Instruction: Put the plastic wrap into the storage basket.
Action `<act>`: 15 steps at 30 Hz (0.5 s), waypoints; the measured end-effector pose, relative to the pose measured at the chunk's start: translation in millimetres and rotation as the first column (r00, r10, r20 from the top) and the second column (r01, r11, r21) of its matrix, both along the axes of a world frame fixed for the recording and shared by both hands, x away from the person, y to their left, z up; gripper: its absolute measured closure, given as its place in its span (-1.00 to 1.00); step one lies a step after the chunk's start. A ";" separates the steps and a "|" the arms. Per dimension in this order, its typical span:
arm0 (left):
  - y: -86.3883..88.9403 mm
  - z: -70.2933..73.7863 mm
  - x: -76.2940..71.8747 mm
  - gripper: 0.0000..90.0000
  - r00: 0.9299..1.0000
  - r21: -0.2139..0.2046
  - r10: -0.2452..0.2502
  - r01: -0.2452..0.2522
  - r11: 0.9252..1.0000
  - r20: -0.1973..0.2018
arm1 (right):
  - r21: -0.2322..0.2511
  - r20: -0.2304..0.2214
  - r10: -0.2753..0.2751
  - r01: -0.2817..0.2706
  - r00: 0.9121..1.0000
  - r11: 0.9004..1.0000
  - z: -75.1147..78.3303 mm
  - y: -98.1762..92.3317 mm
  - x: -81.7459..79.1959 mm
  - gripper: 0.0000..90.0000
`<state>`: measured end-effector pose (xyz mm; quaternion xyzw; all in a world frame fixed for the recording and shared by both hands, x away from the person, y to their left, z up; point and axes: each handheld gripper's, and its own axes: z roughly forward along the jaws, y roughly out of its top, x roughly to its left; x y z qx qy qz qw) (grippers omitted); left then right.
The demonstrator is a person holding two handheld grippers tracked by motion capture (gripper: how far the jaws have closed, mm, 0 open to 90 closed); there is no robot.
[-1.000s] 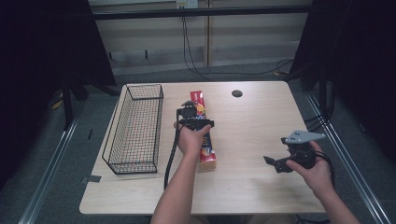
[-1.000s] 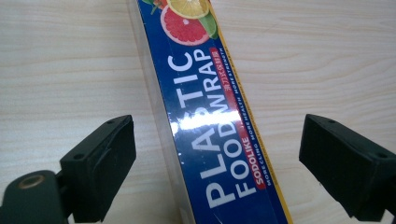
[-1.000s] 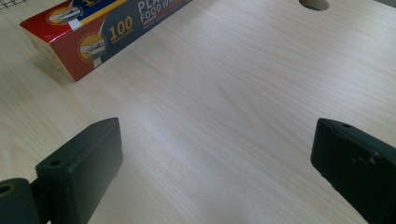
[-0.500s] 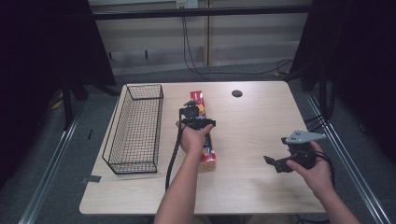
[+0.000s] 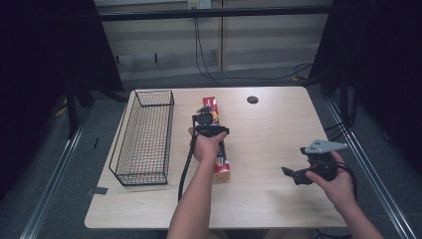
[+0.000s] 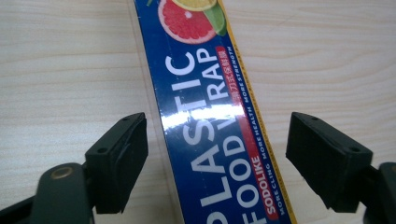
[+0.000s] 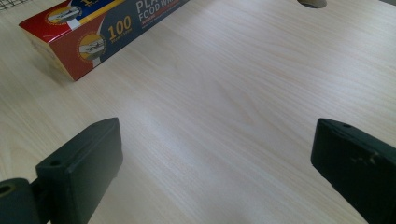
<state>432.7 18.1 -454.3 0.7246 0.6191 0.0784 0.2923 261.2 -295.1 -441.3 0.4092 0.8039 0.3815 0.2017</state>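
Holding your left gripper (image 6: 212,154) over the plastic wrap box (image 6: 210,112), you have just been closing its jaws, not yet touching. Your right gripper (image 7: 212,163), well away from that box, stays spread wide.

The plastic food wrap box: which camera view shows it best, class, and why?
The left gripper view: the plastic food wrap box lies close between the open tool's jaws, its lettering readable. The right gripper view shows its red end; the high view shows it small, partly under the left hand.
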 end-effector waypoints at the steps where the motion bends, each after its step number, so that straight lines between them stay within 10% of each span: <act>1: -0.2 0.7 0.9 -0.50 1.000 0.007 0.002 -0.002 1.000 0.002 | -0.001 0.001 0.002 -0.002 1.000 1.000 0.0 -0.3 -0.5 -0.96; 15: -7.6 -3.8 10.1 -0.46 0.999 0.042 0.030 -0.030 0.999 -0.012 | 0.009 0.005 -0.016 0.016 1.000 1.000 1.3 -8.2 -3.5 -0.96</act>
